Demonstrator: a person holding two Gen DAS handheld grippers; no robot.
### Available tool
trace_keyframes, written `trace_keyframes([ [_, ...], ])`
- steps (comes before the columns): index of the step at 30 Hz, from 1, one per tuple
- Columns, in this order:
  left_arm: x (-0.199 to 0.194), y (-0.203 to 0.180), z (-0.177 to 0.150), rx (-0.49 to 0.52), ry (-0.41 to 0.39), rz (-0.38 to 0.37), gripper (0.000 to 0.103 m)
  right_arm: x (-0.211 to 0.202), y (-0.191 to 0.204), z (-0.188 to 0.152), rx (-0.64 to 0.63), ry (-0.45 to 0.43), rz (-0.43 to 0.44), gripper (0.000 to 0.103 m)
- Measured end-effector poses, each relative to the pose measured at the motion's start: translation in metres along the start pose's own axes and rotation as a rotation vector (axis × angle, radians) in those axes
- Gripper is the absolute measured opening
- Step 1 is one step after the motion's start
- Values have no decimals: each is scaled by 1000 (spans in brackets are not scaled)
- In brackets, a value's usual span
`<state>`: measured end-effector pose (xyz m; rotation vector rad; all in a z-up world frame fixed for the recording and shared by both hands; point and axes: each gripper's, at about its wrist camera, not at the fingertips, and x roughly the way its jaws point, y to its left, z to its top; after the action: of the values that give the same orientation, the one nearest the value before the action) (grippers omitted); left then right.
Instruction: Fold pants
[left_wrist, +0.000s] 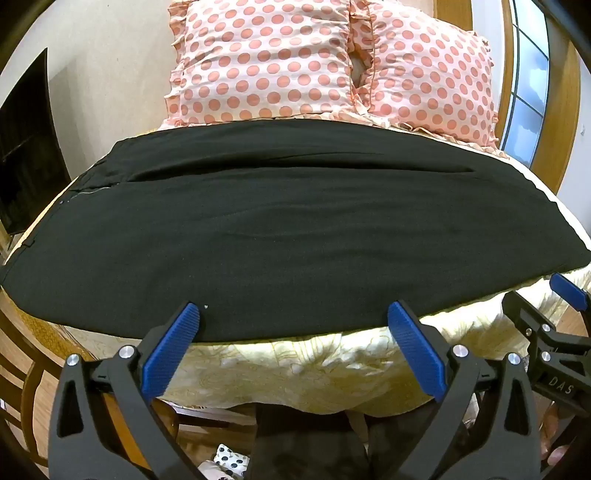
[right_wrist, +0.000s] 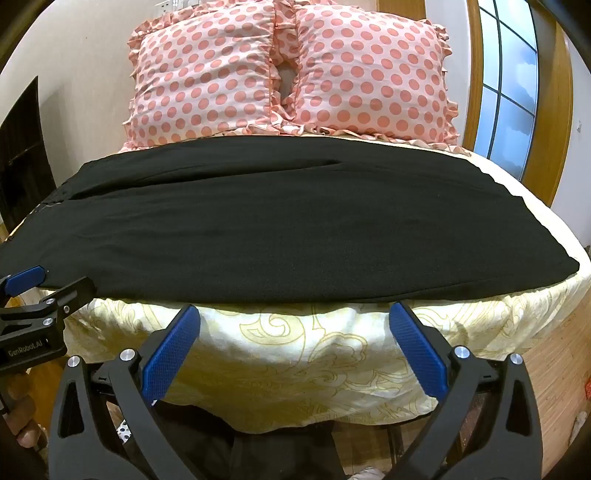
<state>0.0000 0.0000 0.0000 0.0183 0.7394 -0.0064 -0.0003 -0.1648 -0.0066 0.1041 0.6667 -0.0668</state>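
**Both grippers wide open, tilted down**

We hold our left gripper (left_wrist: 293, 314) and right gripper (right_wrist: 294, 315) side by side, angled downward, jaws spread wide with nothing between the blue pads (left_wrist: 171, 347). Fingers of our left hand (right_wrist: 22, 417) wrap its handle.

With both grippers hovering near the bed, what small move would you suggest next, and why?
Probably ease both grippers forward and down onto the near edge of the black pants. The pants lie spread flat across the bed, waist towards the left, nothing folded yet. The left gripper and right gripper are both wide open and empty, just short of that edge, so taking hold of it looks like the first step.
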Motion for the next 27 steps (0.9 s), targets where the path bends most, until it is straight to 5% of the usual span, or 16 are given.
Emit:
trace_keyframes([
  [27,0,0,0,2,-6,2,101,0,0,0,0,-2,0,102],
])
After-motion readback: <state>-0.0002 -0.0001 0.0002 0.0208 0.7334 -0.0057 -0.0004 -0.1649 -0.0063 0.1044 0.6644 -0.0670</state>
